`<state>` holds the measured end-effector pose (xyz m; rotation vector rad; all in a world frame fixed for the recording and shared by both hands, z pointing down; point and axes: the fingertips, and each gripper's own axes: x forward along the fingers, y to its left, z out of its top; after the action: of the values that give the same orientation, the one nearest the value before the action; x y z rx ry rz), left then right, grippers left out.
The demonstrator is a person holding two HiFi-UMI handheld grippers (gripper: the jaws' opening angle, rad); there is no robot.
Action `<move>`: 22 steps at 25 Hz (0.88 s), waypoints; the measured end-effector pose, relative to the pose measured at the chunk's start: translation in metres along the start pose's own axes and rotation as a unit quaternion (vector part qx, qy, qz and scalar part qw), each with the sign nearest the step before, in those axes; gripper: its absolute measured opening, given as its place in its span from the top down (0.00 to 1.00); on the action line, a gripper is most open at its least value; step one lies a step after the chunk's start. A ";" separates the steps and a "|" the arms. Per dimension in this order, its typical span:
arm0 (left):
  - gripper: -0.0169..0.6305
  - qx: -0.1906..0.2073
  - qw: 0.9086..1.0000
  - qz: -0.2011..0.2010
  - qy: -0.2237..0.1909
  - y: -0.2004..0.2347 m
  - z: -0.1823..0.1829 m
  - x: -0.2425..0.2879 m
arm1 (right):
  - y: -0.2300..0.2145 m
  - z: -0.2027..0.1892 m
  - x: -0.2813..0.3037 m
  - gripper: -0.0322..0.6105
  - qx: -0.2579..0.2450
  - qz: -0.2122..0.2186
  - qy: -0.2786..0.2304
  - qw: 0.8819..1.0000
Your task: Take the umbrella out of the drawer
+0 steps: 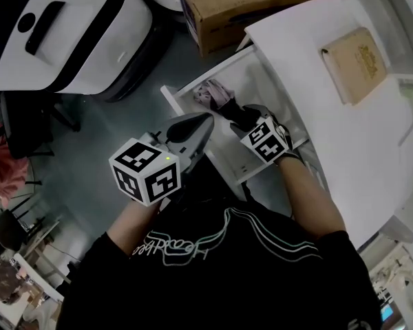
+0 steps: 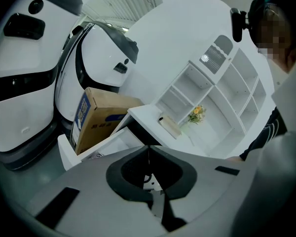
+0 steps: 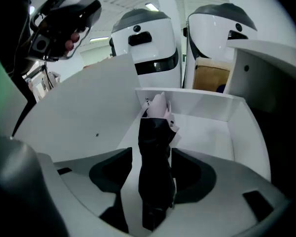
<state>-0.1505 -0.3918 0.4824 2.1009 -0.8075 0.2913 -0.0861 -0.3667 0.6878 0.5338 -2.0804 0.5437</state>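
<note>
Head view: the right gripper [image 1: 251,126] covers the dark end of the umbrella [image 1: 213,95]. The left gripper [image 1: 205,124] and the person's torso [image 1: 227,267] mask the near part of the drawer [image 1: 171,96]. The cardboard box [image 1: 248,5] is cut off at the top edge. The title on the book [image 1: 354,64] is too small to read.

Black with pale pink folds — the umbrella [image 3: 155,147]; white drawer [image 3: 212,132]; brown cardboard box [image 1: 248,5]; tan book [image 1: 354,64].

A lab or workshop — bulky white machines [image 1: 89,40], a cardboard box [image 1: 241,5], a white desk [image 1: 344,129].
</note>
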 end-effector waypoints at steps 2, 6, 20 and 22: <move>0.94 -0.002 1.000 -0.001 0.005 0.005 -0.001 0.003 | -0.003 -0.004 0.011 0.59 -0.021 -0.003 0.019 1.000; 0.94 -0.011 1.000 0.001 0.009 0.016 -0.001 0.006 | -0.008 -0.013 0.032 0.59 -0.037 -0.006 0.044 0.998; 0.94 -0.021 1.000 -0.002 0.006 0.032 0.004 0.001 | -0.014 -0.021 0.056 0.59 -0.050 -0.023 0.106 0.993; 0.94 -0.024 1.000 -0.001 0.005 0.033 0.003 0.000 | -0.015 -0.021 0.055 0.59 -0.046 -0.026 0.108 0.993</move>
<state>-0.1715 -0.4087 0.5018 2.0537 -0.7985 0.2778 -0.0924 -0.3765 0.7476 0.4525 -1.8714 0.4515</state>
